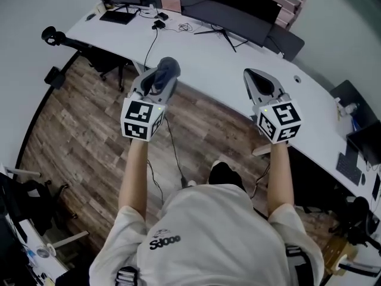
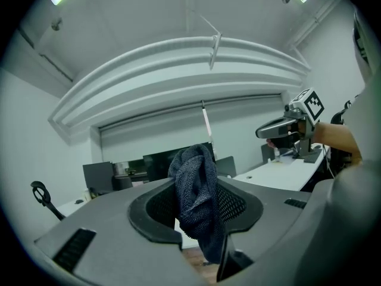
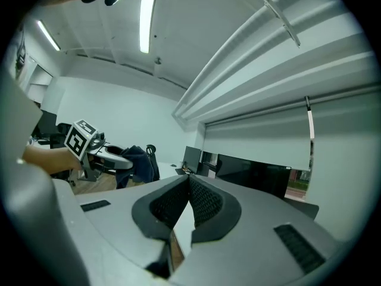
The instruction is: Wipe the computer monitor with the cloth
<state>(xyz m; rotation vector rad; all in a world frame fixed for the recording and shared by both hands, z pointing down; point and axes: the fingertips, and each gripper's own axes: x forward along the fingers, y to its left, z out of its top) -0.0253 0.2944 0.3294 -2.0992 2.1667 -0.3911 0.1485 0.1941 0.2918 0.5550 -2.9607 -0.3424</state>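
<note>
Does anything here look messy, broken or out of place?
Nothing broken or spilled. The dark cloth is bunched up in the left gripper rather than spread flat, and a black cable trails across the white desk to its edge.

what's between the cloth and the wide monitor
Only bare white desk between the cloth, shut in the left gripper, and the monitor; the head view shows it.

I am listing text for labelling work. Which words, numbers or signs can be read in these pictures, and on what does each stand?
"SJ000", roughly, the last characters unsure: dark print on the back of the person's white shirt.
Black-and-white square patterns, no letters: on the left cube and the right cube.
Anything printed on the items on the desk: too small to read.
</note>
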